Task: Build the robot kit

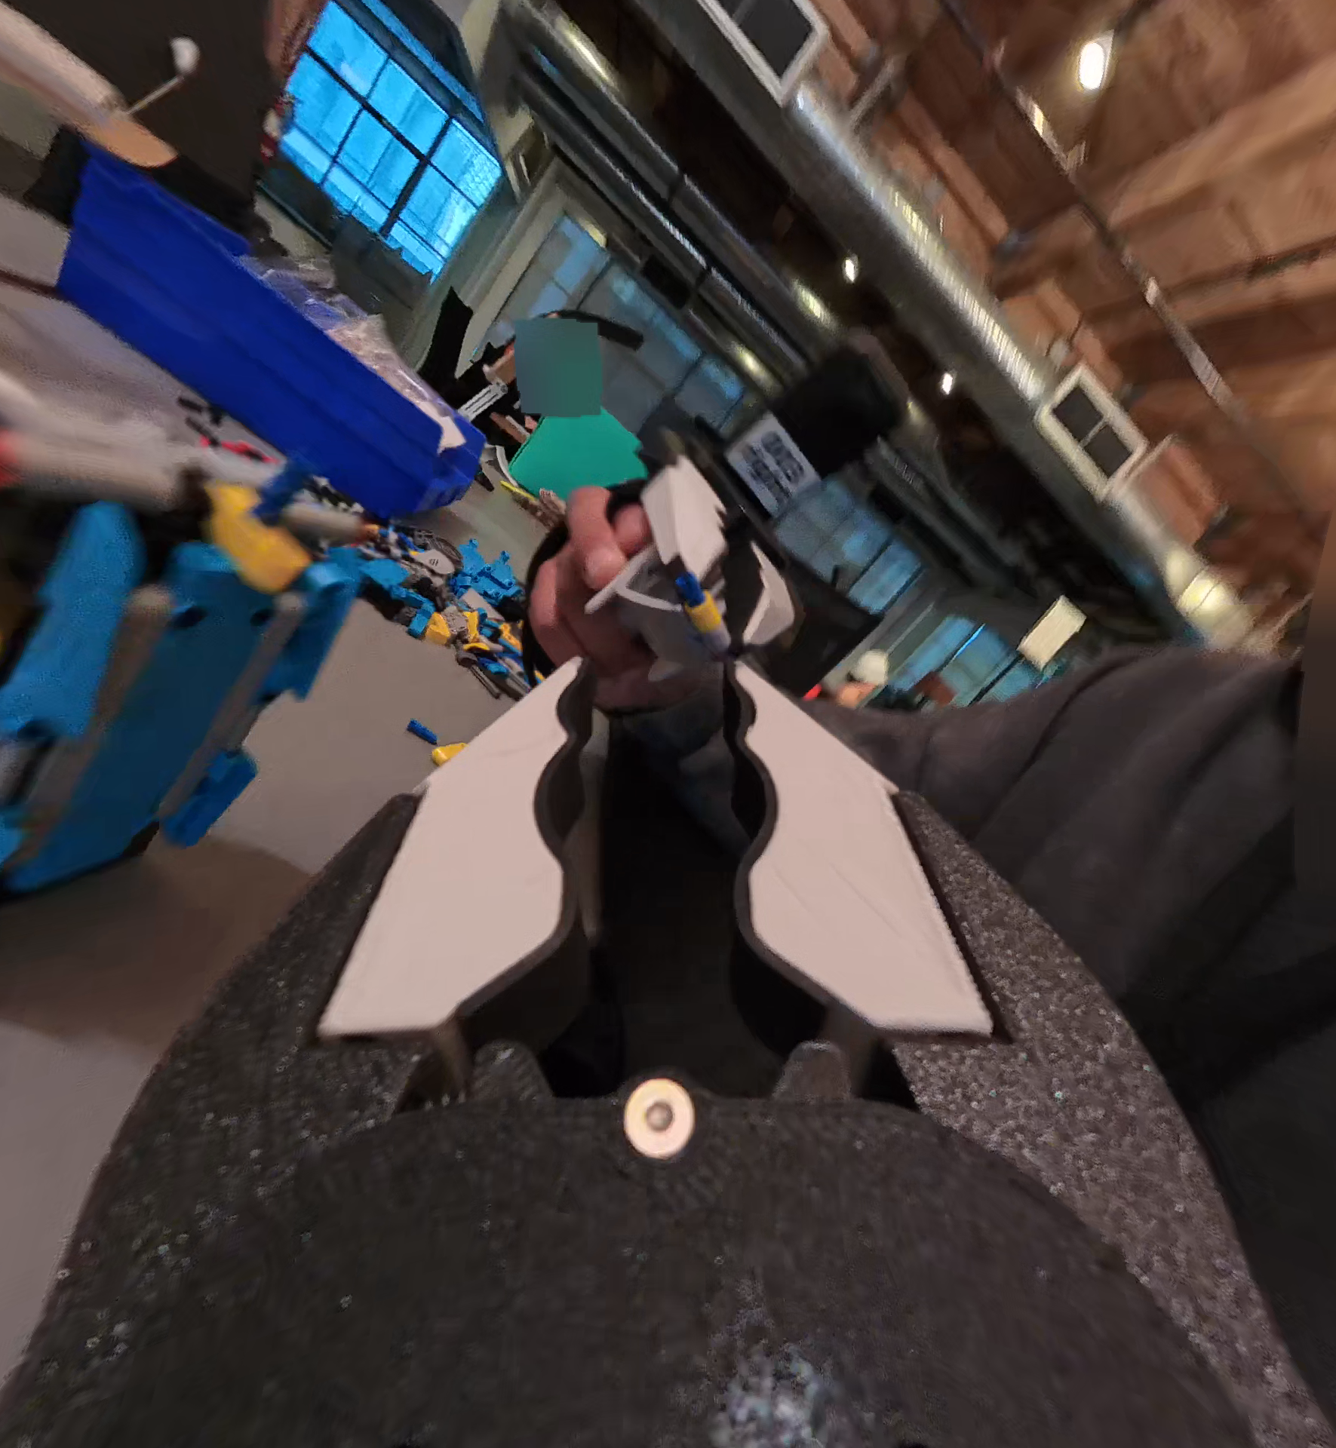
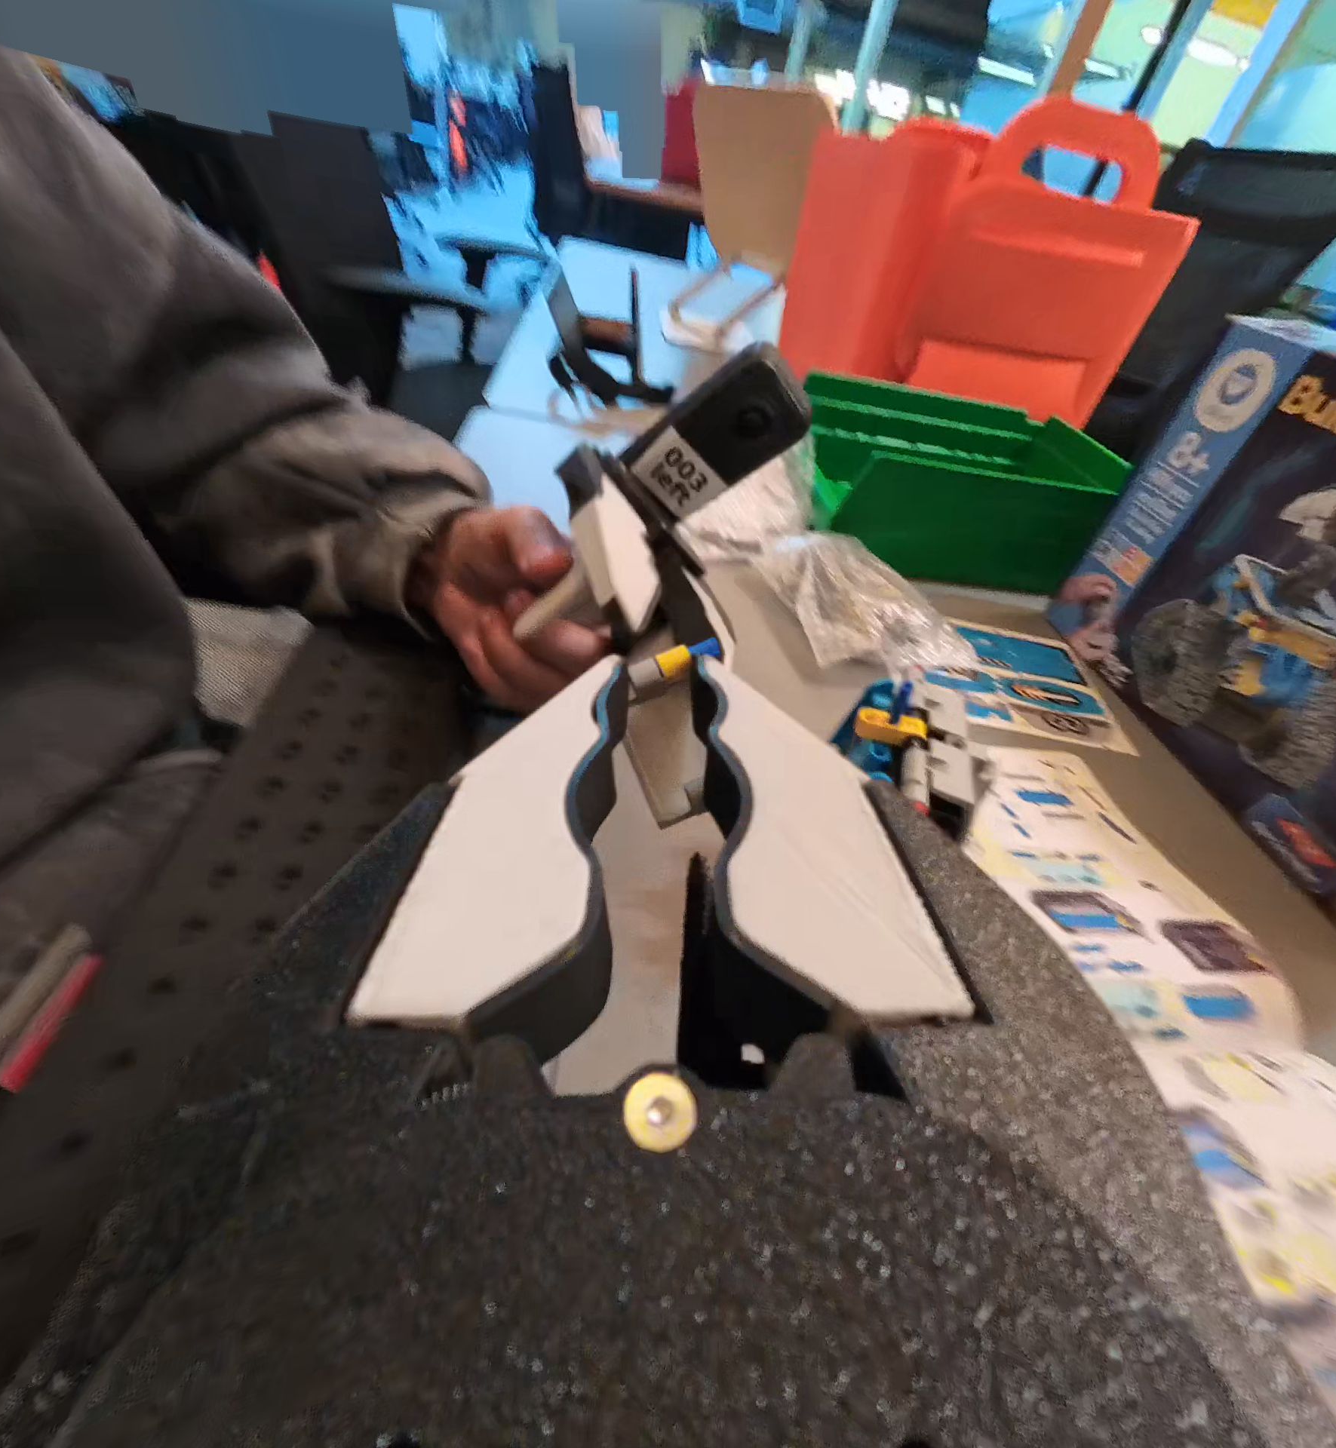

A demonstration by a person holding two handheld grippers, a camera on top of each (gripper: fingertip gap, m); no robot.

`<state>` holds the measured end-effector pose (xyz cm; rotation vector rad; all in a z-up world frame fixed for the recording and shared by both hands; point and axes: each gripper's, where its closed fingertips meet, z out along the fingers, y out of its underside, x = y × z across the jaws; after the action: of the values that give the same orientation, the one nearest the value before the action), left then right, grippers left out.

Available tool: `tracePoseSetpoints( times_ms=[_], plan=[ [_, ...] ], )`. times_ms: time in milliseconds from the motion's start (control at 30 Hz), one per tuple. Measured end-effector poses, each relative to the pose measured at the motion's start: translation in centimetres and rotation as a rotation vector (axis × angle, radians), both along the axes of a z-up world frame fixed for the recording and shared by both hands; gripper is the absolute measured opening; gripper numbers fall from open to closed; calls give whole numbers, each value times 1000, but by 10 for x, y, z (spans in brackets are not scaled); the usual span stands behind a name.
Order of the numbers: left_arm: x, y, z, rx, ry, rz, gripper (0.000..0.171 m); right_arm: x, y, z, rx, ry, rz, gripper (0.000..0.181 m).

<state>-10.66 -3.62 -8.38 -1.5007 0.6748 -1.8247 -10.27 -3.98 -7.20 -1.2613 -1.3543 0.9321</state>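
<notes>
While pinching a small grey, yellow and blue pin crosswise at the very tips, holding the fingers of the right gripper only a narrow slot apart, about the pin's own length. Meeting the left gripper nearly tip to tip at 12 o'clock in the right wrist view. Spreading that left gripper's fingers wide and gripping nothing, with only dark clothing showing through the gap. Catching the pin again in the left wrist view, just above 12 o'clock and close to the fingertip on the 1 o'clock side, though whether touching it cannot be told.

Wrapping 1 hand round the left gripper's handle at 11 o'clock in the right wrist view, with a grey sleeve trailing off toward 10.

Resting on the table at 3 o'clock: a small blue and yellow assembly just beside the right fingertip, then printed sheets, and a toy box at the edge. Lying at 1 o'clock: a clear plastic bag, a green bin behind it, and orange bags farther back.

Showing, in the left wrist view, a large blurred blue model at 9 o'clock, loose bricks at 11, and a blue bin beyond.
</notes>
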Motion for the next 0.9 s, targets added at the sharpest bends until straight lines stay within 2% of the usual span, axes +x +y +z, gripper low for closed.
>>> tracePoseSetpoints(
  times_ms=[33,100,133,267,367,467,600,700,833,900],
  plan=[
    [5,-8,1,87,31,6,33,-1,-4,6,-60,45,41,15],
    [17,-16,1,268,109,80,54,-2,-11,17,-177,134,116,15],
    [21,-19,4,341,133,115,58,-2,-15,21,-224,170,156,15],
    [27,-27,18,507,122,220,66,-8,-25,27,-370,256,252,15],
    [29,-27,20,532,130,250,62,-12,-29,30,-451,306,298,15],
    [26,-28,21,559,135,264,34,-13,-27,29,-485,324,306,15],
    [21,-29,20,555,125,249,28,-8,-21,27,-426,303,274,14],
    [19,-29,15,544,147,227,27,-8,-17,18,-286,219,206,14],
    [23,-28,0,603,250,235,26,-9,-14,12,-122,148,129,35],
    [25,-28,-4,652,294,258,26,-11,-16,9,-75,121,118,34]
  ],
)
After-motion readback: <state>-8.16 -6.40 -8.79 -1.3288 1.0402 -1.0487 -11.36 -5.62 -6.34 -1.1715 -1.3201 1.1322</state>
